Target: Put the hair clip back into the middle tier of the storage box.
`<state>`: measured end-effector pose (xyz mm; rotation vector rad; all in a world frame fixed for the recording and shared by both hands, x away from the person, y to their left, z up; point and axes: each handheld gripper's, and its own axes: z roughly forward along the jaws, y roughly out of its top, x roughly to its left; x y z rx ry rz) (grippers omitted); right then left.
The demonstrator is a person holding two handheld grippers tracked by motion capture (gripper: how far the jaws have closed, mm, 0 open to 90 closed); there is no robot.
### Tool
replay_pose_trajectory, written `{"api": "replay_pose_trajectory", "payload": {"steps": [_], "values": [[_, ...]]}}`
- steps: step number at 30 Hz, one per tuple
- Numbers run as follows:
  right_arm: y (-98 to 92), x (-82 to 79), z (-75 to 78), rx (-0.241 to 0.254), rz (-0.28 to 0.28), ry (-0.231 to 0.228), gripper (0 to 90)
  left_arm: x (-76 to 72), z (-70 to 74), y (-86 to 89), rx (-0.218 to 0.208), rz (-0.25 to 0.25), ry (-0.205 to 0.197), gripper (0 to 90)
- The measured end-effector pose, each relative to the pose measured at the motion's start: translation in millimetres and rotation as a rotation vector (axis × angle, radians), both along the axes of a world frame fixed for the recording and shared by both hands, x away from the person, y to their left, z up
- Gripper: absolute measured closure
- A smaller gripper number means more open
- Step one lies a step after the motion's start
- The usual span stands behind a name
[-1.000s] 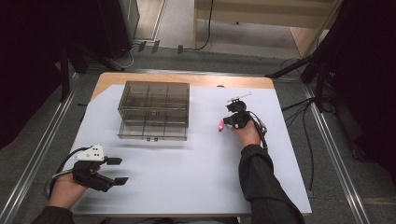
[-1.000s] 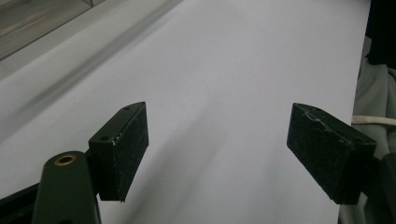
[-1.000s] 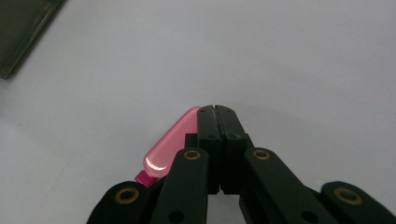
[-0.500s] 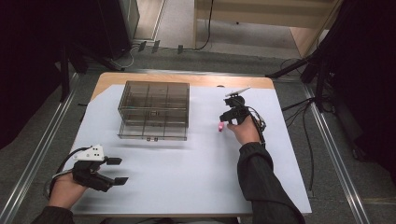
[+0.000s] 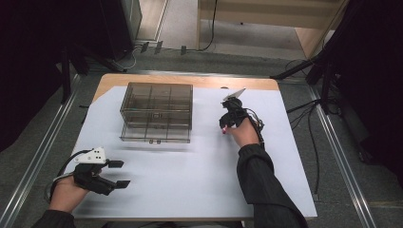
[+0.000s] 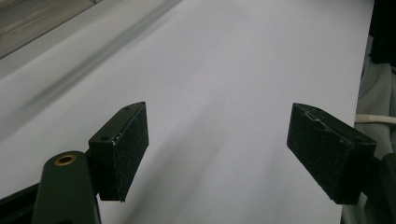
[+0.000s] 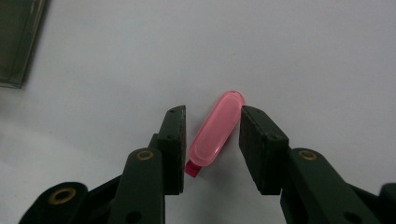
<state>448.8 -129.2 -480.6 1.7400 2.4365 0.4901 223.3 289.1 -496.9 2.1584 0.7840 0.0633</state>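
Observation:
A small pink oblong piece (image 7: 215,135) sits slantwise between the jaws of my right gripper (image 7: 212,116), and both pads touch it. In the high view the right gripper (image 5: 225,123) points down at the white sheet just right of the box, with the pink piece (image 5: 223,129) at its tip. A smoky clear box (image 5: 157,111) with several compartments stands at the back middle of the table. My left gripper (image 5: 121,174) rests near the front left corner, jaws wide apart. Nothing but white sheet lies between the jaws of the left gripper (image 6: 217,140).
A white sheet (image 5: 190,180) covers the wooden table (image 5: 142,78). The box's corner (image 7: 16,42) shows at the top left of the right gripper view, and its edge (image 6: 37,21) in the left gripper view. Cables and dark stand legs (image 5: 323,90) lie on the floor to the right.
The right hand has shifted slightly back and tilted, with the pink piece staying at the gripper's tip. The left gripper has not moved.

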Motion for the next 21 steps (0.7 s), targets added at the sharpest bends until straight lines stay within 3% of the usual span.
{"api": "replay_pose_trajectory", "payload": {"steps": [3, 12, 21], "values": [[2.5, 1.1, -5.0, -0.031, 0.005, 0.016, 63.7, -0.1, 0.2, 0.4, 0.000, 0.001, 0.000, 21.7], [6.2, -0.9, -6.4, -0.093, 0.028, -0.008, 71.6, -0.4, 0.2, -0.5, 0.001, 0.002, -0.001, 21.7], [5.9, -1.6, -6.5, -0.106, 0.050, -0.019, 77.4, -0.1, 0.2, 0.2, 0.001, -0.001, 0.001, 21.7]]}}
